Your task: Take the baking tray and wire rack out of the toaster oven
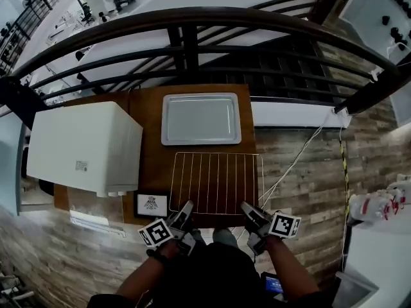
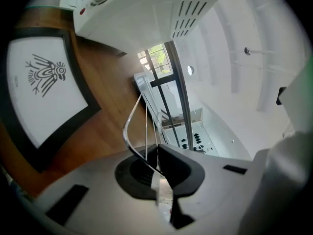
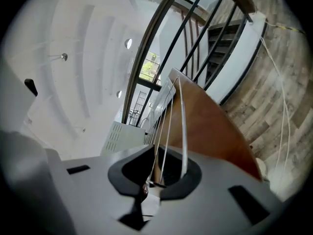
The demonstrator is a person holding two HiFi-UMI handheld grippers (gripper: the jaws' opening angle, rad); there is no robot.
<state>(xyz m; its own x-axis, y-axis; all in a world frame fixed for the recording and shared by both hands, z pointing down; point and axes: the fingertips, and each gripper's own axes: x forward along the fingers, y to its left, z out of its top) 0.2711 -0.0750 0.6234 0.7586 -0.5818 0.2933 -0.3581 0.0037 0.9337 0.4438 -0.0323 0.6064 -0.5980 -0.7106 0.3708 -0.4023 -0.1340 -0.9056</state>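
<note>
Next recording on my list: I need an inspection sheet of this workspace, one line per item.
Surface: brown wooden table.
Job's things: white toaster oven at the left; baking tray empty and flat at the back; wire rack in front of it, out of the oven, reaching past the table's right edge.
Clutter: black-bordered printed card beside the oven.
Grippers: left gripper and right gripper are each shut on the wire rack's near edge.
Cables: white cables run across the floor at the right.
Surroundings: dark railing behind the table; wood-plank floor.
</note>
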